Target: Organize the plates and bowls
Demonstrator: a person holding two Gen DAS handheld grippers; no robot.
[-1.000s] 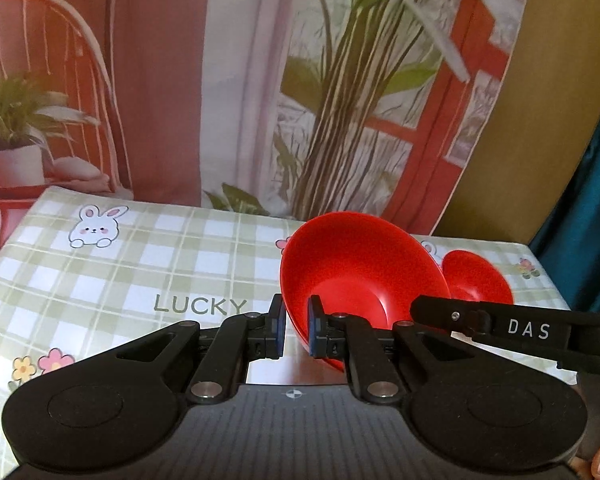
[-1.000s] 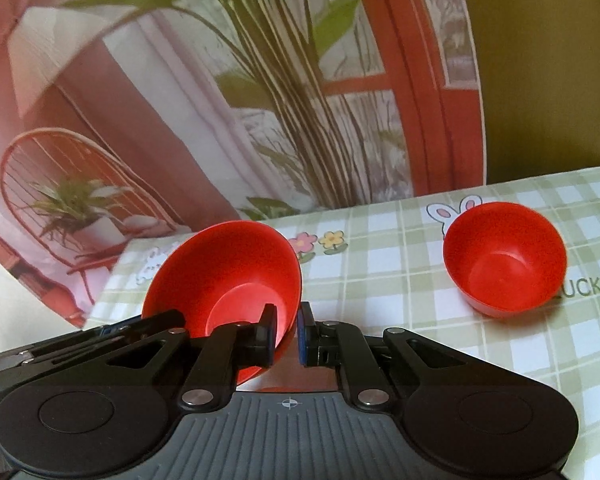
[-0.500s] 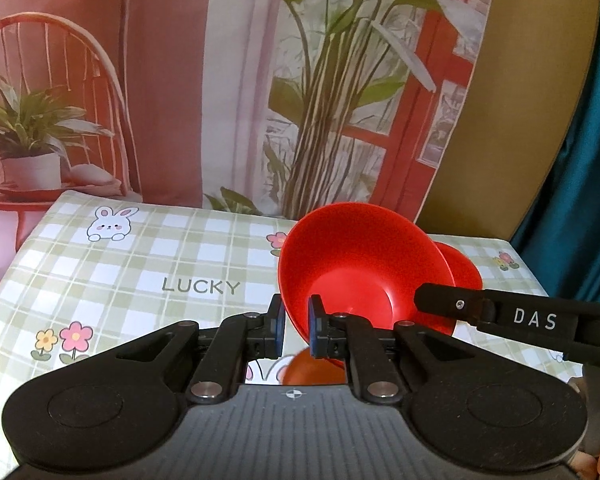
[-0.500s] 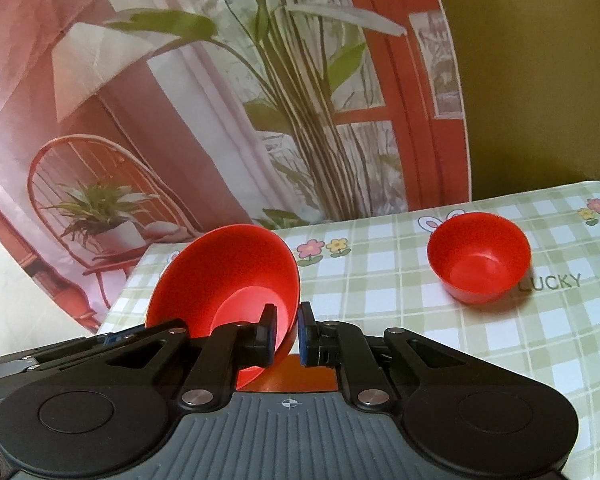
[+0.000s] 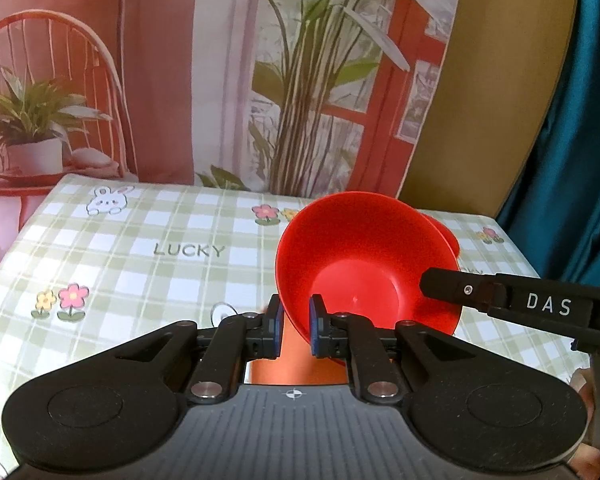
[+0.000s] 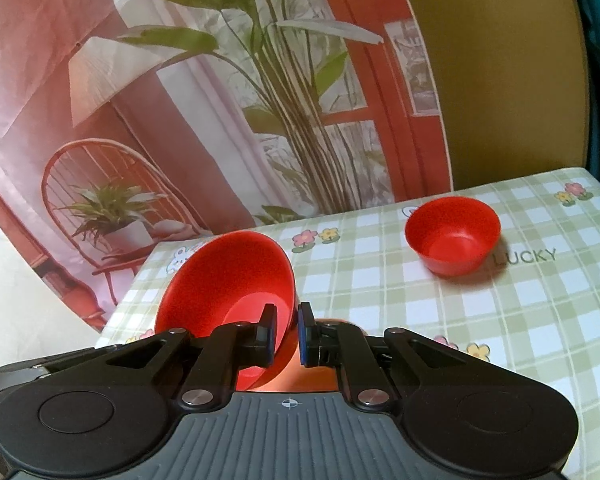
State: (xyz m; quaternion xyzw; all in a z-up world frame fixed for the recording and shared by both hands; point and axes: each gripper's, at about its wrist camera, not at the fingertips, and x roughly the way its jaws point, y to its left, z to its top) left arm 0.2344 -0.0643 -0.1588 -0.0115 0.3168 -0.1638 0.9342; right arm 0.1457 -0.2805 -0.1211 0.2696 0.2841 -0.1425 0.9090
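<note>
A large red bowl (image 5: 364, 264) hangs tilted above the checked tablecloth (image 5: 140, 280), held from both sides. My left gripper (image 5: 296, 322) is shut on the bowl's left rim. A black finger (image 5: 500, 300) of the right gripper reaches its right rim. In the right wrist view my right gripper (image 6: 287, 330) is shut on the same large red bowl (image 6: 228, 280), which leans to the left. A small red bowl (image 6: 454, 236) stands upright on the cloth at the far right; only its edge (image 5: 448, 234) shows behind the big bowl.
An orange object (image 5: 296, 360) lies just below the fingertips, mostly hidden, and shows again as an orange patch (image 6: 312, 372) in the right wrist view. A printed backdrop and a teal curtain (image 5: 580, 120) stand behind the table. The tablecloth's left edge (image 6: 132, 300) drops off close to the bowl.
Both grippers have drawn back from the table's far side with the large bowl between them. The small bowl looks farther off, and the orange object has come into view below.
</note>
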